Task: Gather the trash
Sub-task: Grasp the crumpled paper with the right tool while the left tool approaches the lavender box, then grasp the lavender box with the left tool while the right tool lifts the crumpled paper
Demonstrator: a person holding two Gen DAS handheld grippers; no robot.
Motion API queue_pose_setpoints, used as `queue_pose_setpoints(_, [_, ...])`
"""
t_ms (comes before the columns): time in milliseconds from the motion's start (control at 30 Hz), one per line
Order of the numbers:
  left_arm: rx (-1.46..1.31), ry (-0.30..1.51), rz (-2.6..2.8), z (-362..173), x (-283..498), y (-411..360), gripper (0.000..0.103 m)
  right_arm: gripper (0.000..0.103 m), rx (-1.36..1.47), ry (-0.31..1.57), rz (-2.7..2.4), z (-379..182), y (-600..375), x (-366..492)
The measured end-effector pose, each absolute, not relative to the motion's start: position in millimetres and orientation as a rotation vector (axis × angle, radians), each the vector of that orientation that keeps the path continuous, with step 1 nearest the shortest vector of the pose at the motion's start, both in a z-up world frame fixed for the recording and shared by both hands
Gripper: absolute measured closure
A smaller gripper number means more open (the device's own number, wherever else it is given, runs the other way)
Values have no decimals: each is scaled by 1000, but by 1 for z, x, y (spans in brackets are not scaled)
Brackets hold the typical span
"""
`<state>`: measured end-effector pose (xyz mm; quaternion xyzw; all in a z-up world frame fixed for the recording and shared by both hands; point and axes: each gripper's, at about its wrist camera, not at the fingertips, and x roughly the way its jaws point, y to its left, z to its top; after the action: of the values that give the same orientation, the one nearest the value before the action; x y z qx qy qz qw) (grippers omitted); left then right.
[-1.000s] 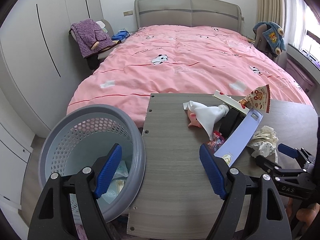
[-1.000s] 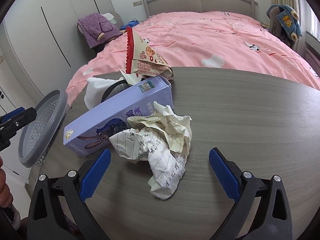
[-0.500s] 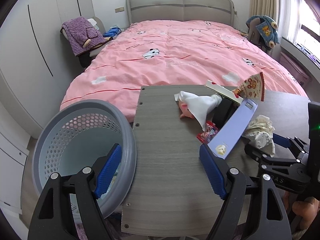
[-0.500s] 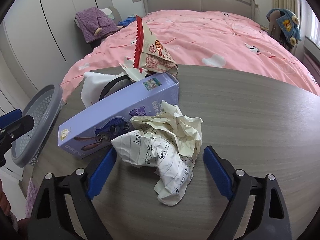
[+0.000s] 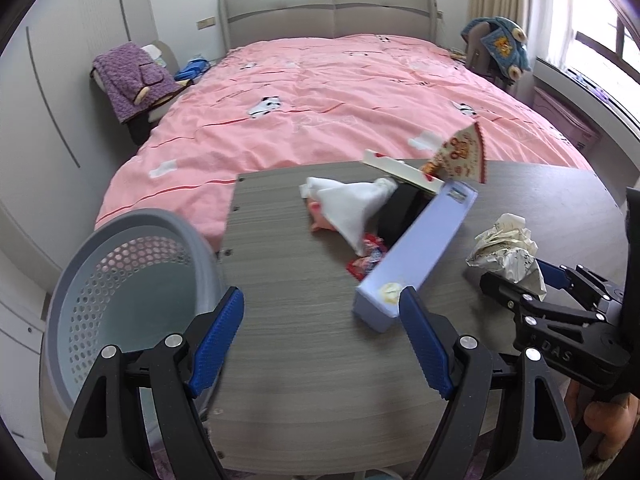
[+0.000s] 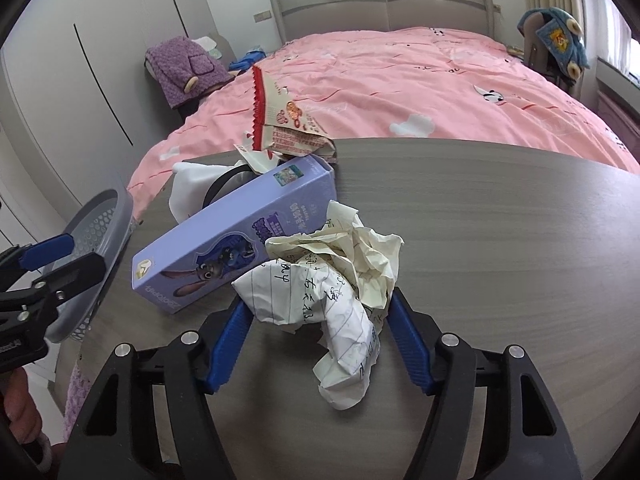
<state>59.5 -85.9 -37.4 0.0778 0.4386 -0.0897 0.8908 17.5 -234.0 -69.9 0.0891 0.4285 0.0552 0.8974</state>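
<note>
In the left wrist view the left gripper (image 5: 322,334) hangs with its jaws wide and nothing between them, low over the near edge of the grey table (image 5: 304,344); its left finger sits in front of the grey basket (image 5: 120,264), which stands just beside the table's left edge, a handy place to drop rubbish into. The lilac box (image 5: 416,256) lies slanted on the table with its near end just ahead of the right fingertip, resting partly on a white cloth (image 5: 352,208) and a red wrapper (image 5: 364,266). In the right wrist view the right gripper (image 6: 318,344) has its blue pads either side of the crumpled paper (image 6: 328,280), jaws at a middling width; the pads seem to touch the wad, though whether they grip it firmly I cannot tell. The paper rests on the table against the box, with the snack packet (image 6: 288,128) propped behind
</note>
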Motion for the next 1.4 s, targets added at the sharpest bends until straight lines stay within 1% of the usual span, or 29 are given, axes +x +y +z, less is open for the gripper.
queue_pose_setpoints(233, [183,926,-254,-47,76,-114,27,37,253,861,85,-63,-257,-2])
queue_pose_setpoints(667, [225,964,-297,-72,108,-151,27,37,328,858,61,-70,-282,-14])
queue_pose_setpoints(700, [218,969,-309,-73,106,-153,31,37,329,858,58,-71,-283,-15])
queue_pose_setpoints(733, [214,975,-321,-73,105,-155,38,37,332,858,52,-71,-286,-15])
queue_pose_setpoints(767, [213,980,-329,-74,104,-156,41,37,335,858,47,-71,-286,-15])
queue_pose_setpoints(800, [212,988,-338,-74,102,-158,50,37,341,858,41,-71,-289,-15])
queue_pose_setpoints(833, [205,997,-351,-74,100,-159,56,37,347,858,34,-72,-292,-15])
queue_pose_setpoints(1033, [197,1020,-413,-74,79,-169,68,37,357,852,14,-72,-299,-21])
queue_pose_setpoints(1167, [200,1042,-453,-75,65,-173,71,37,366,843,9,-70,-301,-24])
queue_pose_setpoints(1400, [184,1053,-455,-78,65,-177,68,37,372,835,2,-69,-304,-28])
